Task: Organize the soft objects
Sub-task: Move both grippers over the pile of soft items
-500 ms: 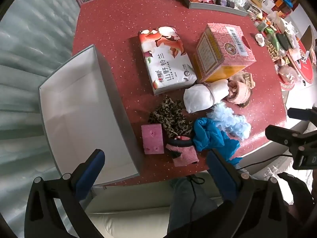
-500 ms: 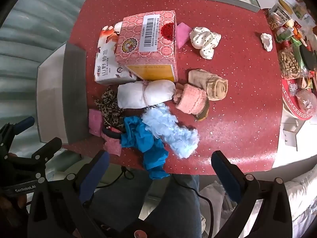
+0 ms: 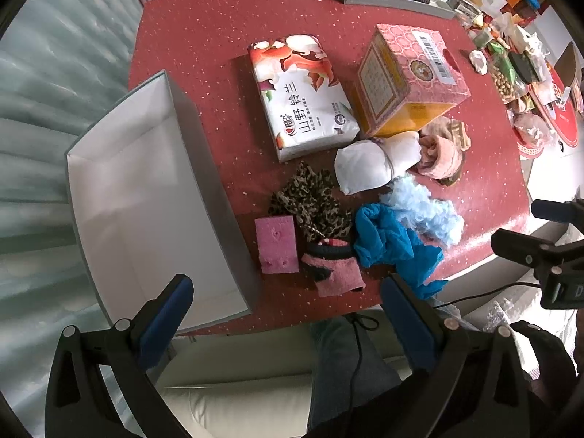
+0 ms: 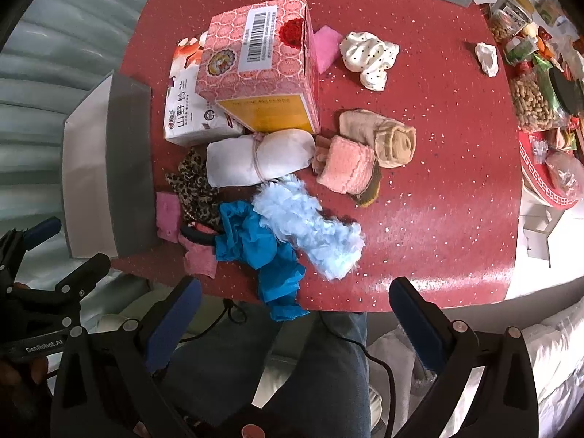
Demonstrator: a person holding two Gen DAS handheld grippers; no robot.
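A: Red table top (image 3: 219,36), soft heap same as half a second back: nothing lifted, nothing in the grey box (image 3: 204,168). Both views barely shifted. Sorting not begun, I'd judge.

B: Left gripper (image 3: 286,314)?

A: Jaws wide apart, empty, hovering off the near table edge. Pink sponge (image 3: 276,242) and pink sock (image 3: 337,273) lie just ahead of it, beside the box wall.

B: Right gripper (image 4: 295,314)?

A: Also spread wide, touching nothing. Blue cloth (image 4: 262,248) hangs over the edge between its fingers; fluffy light-blue piece (image 4: 310,226) just beyond, touching the cloth.

B: Rest of the pile?

A: Leopard fabric (image 3: 310,200), white bundle (image 4: 255,162), rolled towels (image 4: 379,146), untouched.
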